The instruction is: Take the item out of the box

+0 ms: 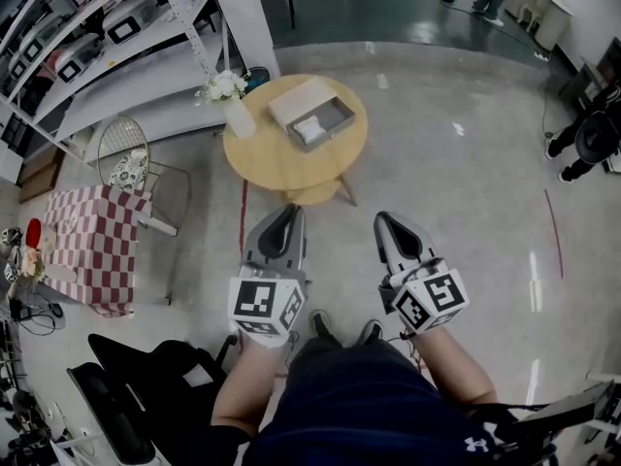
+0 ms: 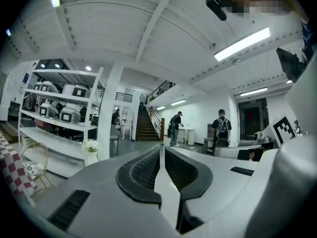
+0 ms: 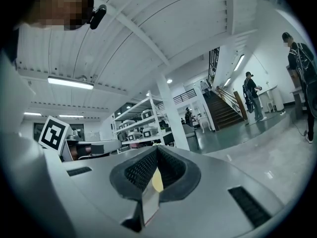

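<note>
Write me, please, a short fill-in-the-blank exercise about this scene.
1. The box sits on a ___ wooden table.
2. The vase beside it holds ___ flowers.
3. The left gripper and right gripper have their jaws together, holding ___.
Missing words: round; white; nothing.

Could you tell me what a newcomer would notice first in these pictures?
The round wooden table stands upper-centre in the head view, bearing an open box with a white item inside and a vase of white flowers at its left edge. The left gripper and right gripper hang side by side short of the table, jaws together and empty.
</note>
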`<action>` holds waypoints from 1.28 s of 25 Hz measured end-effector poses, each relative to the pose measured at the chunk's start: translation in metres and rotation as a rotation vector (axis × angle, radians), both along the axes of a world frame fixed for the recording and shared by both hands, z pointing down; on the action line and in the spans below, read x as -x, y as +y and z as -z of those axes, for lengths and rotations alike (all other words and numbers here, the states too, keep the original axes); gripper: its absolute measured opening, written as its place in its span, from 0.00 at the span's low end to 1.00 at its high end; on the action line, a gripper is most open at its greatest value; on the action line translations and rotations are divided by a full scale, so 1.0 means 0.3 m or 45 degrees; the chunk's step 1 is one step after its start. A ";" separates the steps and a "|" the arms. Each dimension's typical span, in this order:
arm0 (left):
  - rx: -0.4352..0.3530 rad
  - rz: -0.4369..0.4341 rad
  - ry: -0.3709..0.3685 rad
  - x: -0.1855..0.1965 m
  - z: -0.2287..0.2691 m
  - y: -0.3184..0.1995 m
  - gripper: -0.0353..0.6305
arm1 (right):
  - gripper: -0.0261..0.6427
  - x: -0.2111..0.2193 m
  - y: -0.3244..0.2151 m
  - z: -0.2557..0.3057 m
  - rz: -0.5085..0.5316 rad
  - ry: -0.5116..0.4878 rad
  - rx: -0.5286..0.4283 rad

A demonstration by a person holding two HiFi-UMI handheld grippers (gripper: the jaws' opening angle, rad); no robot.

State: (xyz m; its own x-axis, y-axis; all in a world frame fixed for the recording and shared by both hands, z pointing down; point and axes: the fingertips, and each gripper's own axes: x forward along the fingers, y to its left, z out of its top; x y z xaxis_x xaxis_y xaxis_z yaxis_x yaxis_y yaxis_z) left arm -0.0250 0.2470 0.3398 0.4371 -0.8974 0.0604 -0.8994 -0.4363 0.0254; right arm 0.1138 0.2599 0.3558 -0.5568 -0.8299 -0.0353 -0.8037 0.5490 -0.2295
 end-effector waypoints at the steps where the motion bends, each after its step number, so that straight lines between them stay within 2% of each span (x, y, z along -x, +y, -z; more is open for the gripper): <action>1: -0.002 0.000 0.001 0.006 -0.001 -0.004 0.12 | 0.05 0.008 -0.003 0.000 0.001 0.003 -0.002; 15: -0.009 -0.020 0.023 0.090 -0.004 -0.071 0.12 | 0.05 0.085 -0.063 0.029 -0.023 0.000 -0.027; 32: 0.021 -0.101 0.052 0.315 -0.069 -0.145 0.12 | 0.05 0.302 -0.136 0.012 -0.107 0.038 -0.014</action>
